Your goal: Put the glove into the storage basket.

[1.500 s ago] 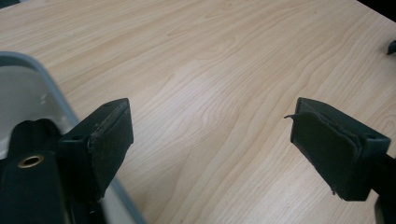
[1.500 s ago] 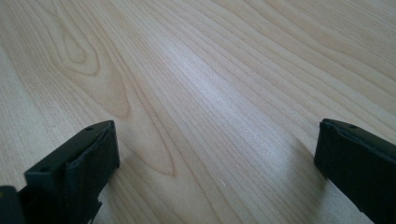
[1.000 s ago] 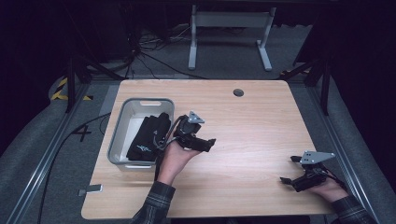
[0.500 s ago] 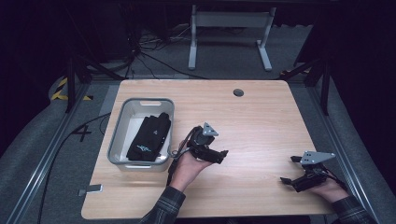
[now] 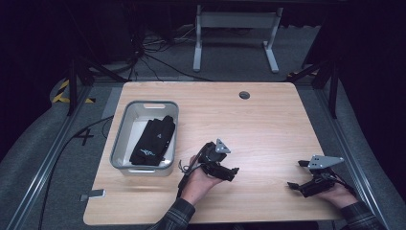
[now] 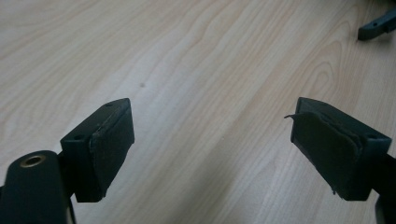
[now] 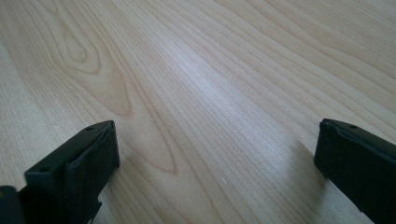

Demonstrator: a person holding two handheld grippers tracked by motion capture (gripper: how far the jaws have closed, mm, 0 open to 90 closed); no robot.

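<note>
My left gripper (image 5: 233, 172) hovers low over the middle front of the wooden table (image 5: 268, 120), held in a hand, its jaws pointing right. In the left gripper view my left gripper (image 6: 212, 149) is open, with bare wood between its pads. My right gripper (image 5: 294, 186) rests near the front right corner, jaws pointing left. Its own view shows my right gripper (image 7: 215, 163) open over bare wood. A grey bin (image 5: 125, 143) at the left holds a folded black cloth (image 5: 153, 140) with a small white mark.
A dark round cable hole (image 5: 244, 95) sits near the table's far edge. A small grey clip (image 5: 92, 195) hangs at the front left edge. Beyond the table stand a grey metal frame (image 5: 234, 28) and cables on the floor. The other gripper's jaw tip (image 6: 378, 25) shows far off.
My left gripper has moved from beside the bin toward the right and the front of the table, sinking lower. The right gripper has stayed put.
</note>
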